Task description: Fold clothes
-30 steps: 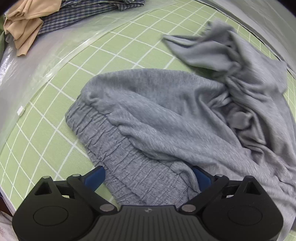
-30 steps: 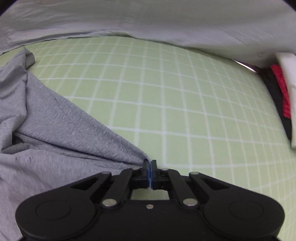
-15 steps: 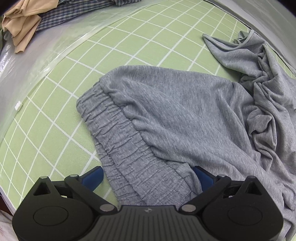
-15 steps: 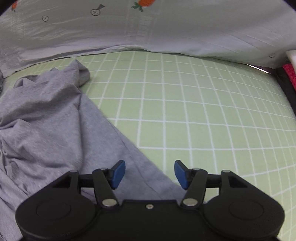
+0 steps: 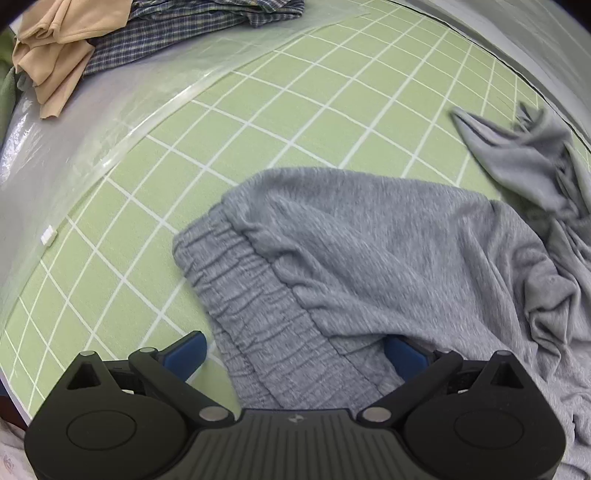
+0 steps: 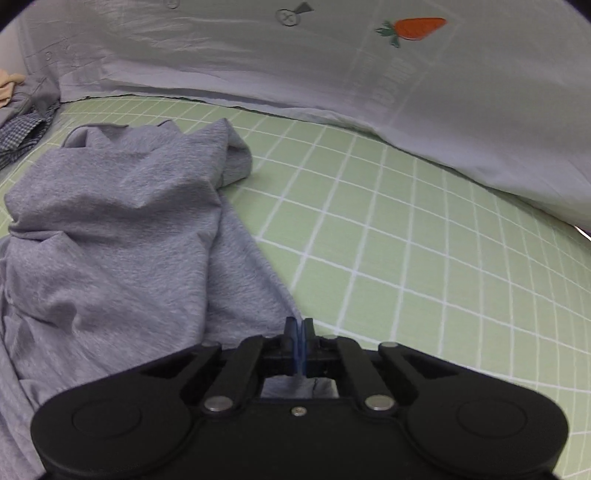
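On the green grid-lined mat (image 6: 388,258), the right gripper (image 6: 299,328) has just been clamped onto the crumpled grey jersey trousers (image 5: 369,240); the left gripper (image 5: 295,354) is kept wide open astride the waistband, so spreading can begin.

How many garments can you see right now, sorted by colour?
Grey: 1, the grey knit trousers with elastic waistband
Tan: 1, the crumpled tan cloth garment
Blue plaid: 1, the blue plaid woven shirt
Total: 3
A green scrap at the left edge is too cropped to count.
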Demonstrator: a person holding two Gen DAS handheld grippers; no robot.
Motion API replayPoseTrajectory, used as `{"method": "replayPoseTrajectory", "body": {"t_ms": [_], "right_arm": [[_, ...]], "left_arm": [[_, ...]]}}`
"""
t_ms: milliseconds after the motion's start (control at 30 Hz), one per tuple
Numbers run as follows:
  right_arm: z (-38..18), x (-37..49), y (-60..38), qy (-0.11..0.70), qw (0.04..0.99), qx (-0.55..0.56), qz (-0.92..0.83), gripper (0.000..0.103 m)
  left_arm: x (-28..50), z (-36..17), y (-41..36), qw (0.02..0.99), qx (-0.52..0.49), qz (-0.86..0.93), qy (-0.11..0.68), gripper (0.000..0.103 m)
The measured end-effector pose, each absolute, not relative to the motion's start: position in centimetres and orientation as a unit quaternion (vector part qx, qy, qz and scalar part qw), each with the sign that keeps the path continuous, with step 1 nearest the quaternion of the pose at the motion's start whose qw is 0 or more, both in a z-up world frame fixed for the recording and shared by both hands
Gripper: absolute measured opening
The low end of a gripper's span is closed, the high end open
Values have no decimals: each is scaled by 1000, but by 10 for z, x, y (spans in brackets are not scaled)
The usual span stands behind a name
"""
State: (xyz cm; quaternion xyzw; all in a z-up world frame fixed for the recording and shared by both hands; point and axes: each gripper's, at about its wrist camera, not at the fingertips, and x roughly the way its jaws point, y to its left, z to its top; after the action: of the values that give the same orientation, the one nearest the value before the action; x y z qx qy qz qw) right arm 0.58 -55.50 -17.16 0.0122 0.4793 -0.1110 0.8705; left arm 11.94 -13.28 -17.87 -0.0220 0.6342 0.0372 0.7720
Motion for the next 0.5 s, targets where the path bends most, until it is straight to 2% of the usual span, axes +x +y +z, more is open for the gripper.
{"method": "replayPoseTrajectory", "body": {"t_ms": [167, 333, 400, 500], "right_arm": [[-172, -53, -640, 465, 832, 46, -297, 1], [-171, -132, -697, 445, 746, 47, -494, 2], [-175, -157, -706, 446, 725, 79, -519, 2], [-183, -181, -701, 454, 714, 112, -522, 2]], "left_arm": [[129, -184, -130, 776, -21, 32, 630, 103], [130, -187, -147, 779, -25, 32, 626, 103], [128, -187, -167, 780, -27, 33, 625, 103], [123, -186, -181, 785, -26, 29, 618, 97]]}}
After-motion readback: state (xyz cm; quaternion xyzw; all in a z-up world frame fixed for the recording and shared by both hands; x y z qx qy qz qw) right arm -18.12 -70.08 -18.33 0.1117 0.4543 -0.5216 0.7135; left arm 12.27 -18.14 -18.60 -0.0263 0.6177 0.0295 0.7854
